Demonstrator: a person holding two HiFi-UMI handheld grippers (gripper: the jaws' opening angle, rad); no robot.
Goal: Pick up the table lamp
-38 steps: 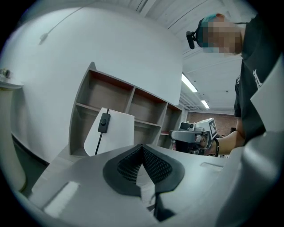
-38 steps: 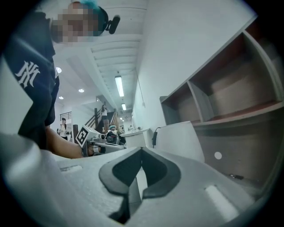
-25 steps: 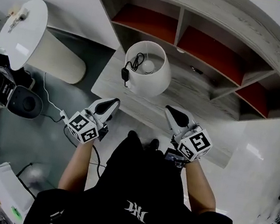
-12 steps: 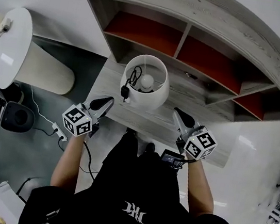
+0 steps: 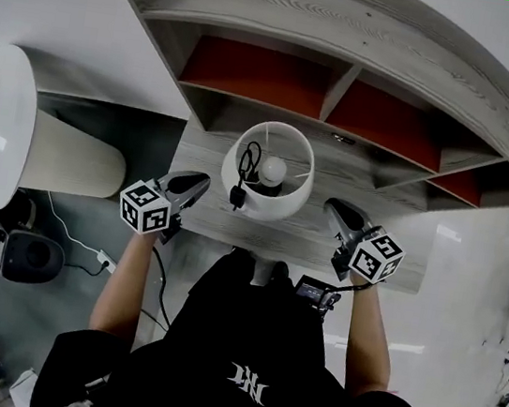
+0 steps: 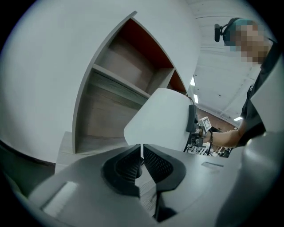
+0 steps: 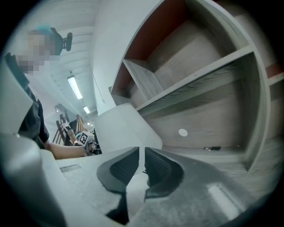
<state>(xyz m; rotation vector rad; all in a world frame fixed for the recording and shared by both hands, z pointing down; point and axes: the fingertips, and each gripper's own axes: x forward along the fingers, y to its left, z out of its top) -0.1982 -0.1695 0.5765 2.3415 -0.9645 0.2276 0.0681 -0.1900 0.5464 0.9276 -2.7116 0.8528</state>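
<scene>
STEP: approach, no grasp yet | LAMP: table lamp (image 5: 277, 208) upright at frame centre on wooden table (image 5: 210, 149), cord (image 5: 243, 172) hanging over shade | LEFT: left gripper (image 5: 191, 182) just left of shade, jaws opening, slim gap, empty | RIGHT: right gripper (image 5: 334, 207) to shade's right, jaws opening, empty | HOW: widen fully, squeeze shade evenly from both sides, avoid cord.

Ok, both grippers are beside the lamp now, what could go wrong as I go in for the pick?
1. The left gripper and right gripper show only a slit between their opening jaws, with nothing between them. The lamp shade is far wider, so pressing it from both sides may tilt or dent it.
2. The black cord hangs over the shade's rim on the left gripper's side and may snag.
</scene>
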